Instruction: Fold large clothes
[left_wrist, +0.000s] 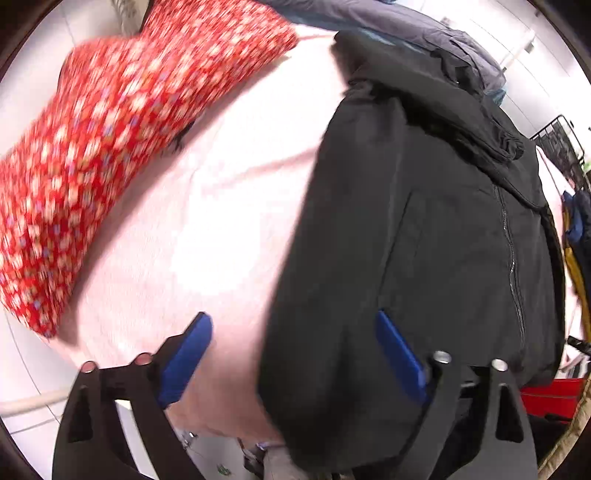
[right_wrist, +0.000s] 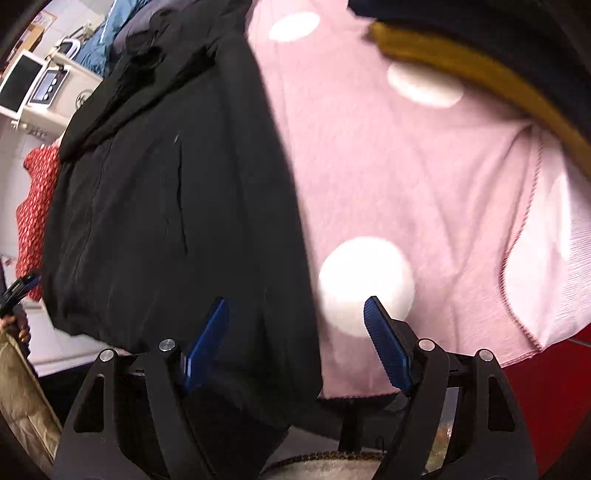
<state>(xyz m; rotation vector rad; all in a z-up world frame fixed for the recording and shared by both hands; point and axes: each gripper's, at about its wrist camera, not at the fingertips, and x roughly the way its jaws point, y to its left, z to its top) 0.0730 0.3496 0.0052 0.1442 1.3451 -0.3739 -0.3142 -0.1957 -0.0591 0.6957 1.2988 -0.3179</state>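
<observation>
Both tools spread and empty over a black jacket on a pink spotted blanket.

Black jacket (left_wrist: 424, 240) laid flat on the pink blanket (left_wrist: 207, 229), zip up, long axis running away from both tools, hood end farthest off. Left tool (left_wrist: 291, 354) spread wide, gripping nothing, straddling the jacket's left hem edge: one blue pad over bare blanket, the other over black cloth. Right tool (right_wrist: 295, 343) likewise spread and empty, straddling the jacket's right hem edge, one pad over the jacket, the other over a white spot of the blanket. Red floral garment (left_wrist: 110, 147) beyond the jacket's left side, apart from it. Neither hand clearly nearer; each side edge just ahead of its own tool, probably suiting a two-sided pinch near the hem.
</observation>
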